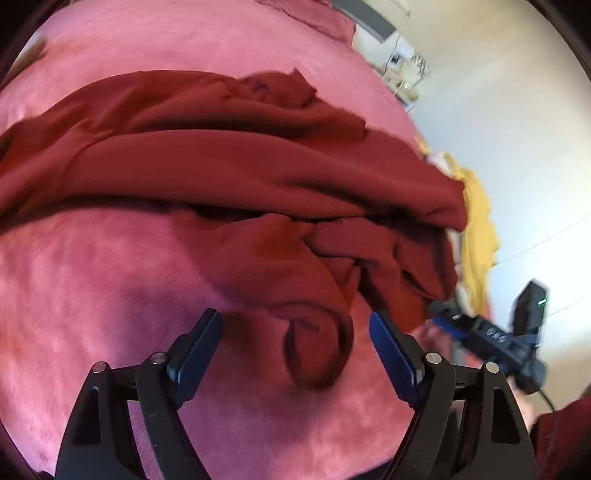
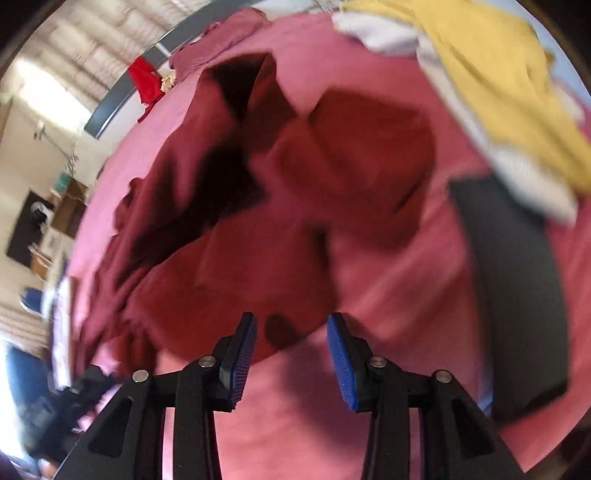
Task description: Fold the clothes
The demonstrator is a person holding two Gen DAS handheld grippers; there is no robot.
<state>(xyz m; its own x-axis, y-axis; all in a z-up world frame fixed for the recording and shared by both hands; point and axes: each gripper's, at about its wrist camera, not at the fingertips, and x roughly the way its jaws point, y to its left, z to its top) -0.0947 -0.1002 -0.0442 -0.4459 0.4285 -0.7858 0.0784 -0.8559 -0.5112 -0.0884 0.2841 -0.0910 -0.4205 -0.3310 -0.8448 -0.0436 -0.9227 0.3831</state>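
A dark red garment [image 1: 240, 166] lies crumpled in thick folds across the pink bed cover [image 1: 92, 277]. In the left wrist view my left gripper [image 1: 295, 325] is open wide just above the cover. A rolled sleeve-like fold [image 1: 317, 332] of the garment lies between its blue pads without touching them. In the blurred right wrist view the same garment [image 2: 258, 258] spreads over the cover [image 2: 388, 295]. My right gripper [image 2: 291, 325] stands partly open over its near edge, and nothing is pinched between the pads. The right tool's black housing [image 1: 495, 339] shows at the garment's right end.
A yellow garment [image 2: 491, 74] with white cloth [image 2: 380, 33] lies at the bed's far right, seen too as the yellow garment [image 1: 476, 229]. A dark grey slab [image 2: 513, 288] rests on the cover at right. A bright red cloth [image 2: 146, 81] hangs on the bed rail. Room furniture stands beyond.
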